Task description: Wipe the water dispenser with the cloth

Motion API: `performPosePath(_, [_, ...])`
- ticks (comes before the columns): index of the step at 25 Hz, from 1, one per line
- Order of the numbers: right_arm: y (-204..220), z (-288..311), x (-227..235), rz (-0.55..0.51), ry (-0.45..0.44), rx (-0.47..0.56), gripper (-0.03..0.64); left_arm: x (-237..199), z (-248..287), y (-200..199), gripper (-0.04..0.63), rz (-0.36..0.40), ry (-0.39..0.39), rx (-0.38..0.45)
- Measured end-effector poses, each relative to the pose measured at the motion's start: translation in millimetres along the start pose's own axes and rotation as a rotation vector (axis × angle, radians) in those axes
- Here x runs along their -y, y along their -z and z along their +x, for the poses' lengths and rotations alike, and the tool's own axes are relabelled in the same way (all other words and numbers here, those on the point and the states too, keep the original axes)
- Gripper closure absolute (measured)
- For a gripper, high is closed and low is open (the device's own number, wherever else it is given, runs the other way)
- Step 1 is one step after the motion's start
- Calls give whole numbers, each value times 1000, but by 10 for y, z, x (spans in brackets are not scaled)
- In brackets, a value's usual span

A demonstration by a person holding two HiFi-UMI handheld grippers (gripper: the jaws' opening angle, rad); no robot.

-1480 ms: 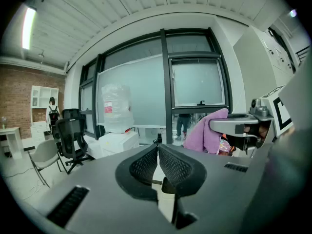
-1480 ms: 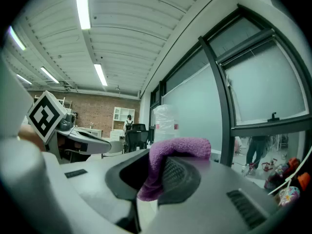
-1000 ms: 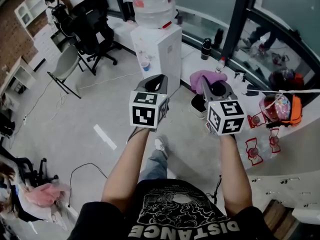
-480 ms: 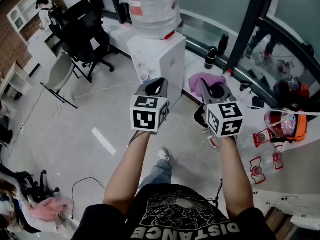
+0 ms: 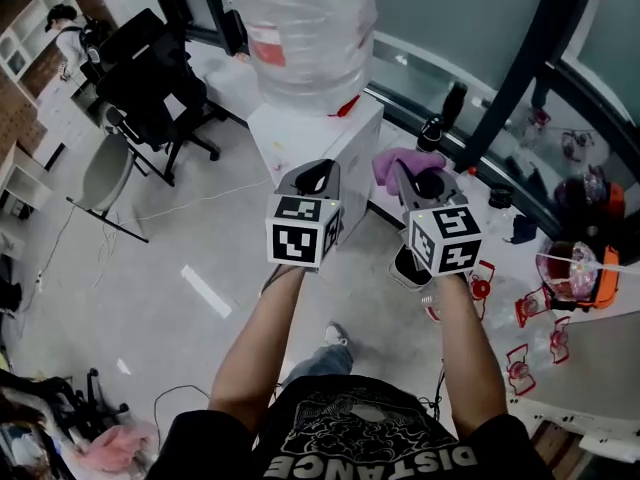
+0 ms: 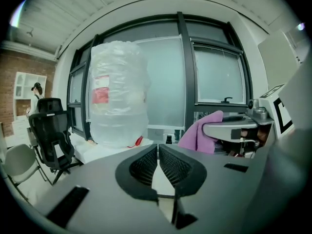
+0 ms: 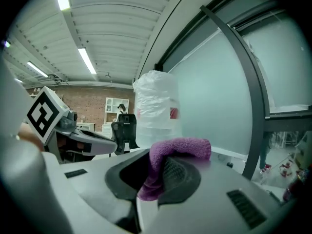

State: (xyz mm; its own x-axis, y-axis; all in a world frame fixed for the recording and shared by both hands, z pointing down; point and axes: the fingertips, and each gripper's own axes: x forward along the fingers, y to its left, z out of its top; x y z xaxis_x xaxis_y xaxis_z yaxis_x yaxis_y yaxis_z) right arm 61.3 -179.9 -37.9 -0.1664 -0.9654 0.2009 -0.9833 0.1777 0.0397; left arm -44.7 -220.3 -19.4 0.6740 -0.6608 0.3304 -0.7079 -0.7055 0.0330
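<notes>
The white water dispenser (image 5: 325,128) stands ahead of me with a large clear bottle (image 5: 300,28) on top; the bottle (image 6: 118,99) also fills the left gripper view and shows in the right gripper view as the bottle (image 7: 155,113). A purple cloth (image 7: 168,162) is clamped in my right gripper (image 7: 158,177), and in the head view the cloth (image 5: 400,161) pokes out past that gripper (image 5: 415,183), just right of the dispenser. My left gripper (image 5: 312,178) is shut and empty, its jaws together, held in front of the dispenser's top.
Black office chairs (image 5: 150,73) stand at the left. A dark bottle (image 5: 447,108) sits on the window ledge behind the dispenser. Red-and-white items (image 5: 520,318) and an orange object (image 5: 590,258) lie at the right. A cable (image 5: 175,393) runs on the grey floor.
I have come closer to the dispenser: it and its bottle look larger and nearer. Both grippers have risen slightly toward the dispenser top, the cloth still held.
</notes>
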Motion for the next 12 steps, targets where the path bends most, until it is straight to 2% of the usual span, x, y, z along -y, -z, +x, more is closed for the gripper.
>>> performPosePath(7, [-32,492,209,8,18,-16,571,-272,383,-68,563,-11,15,-5])
performPosePath(12, [65,732,387,11,6,-33,571,-340,567,-72,563,-14,-2,-14])
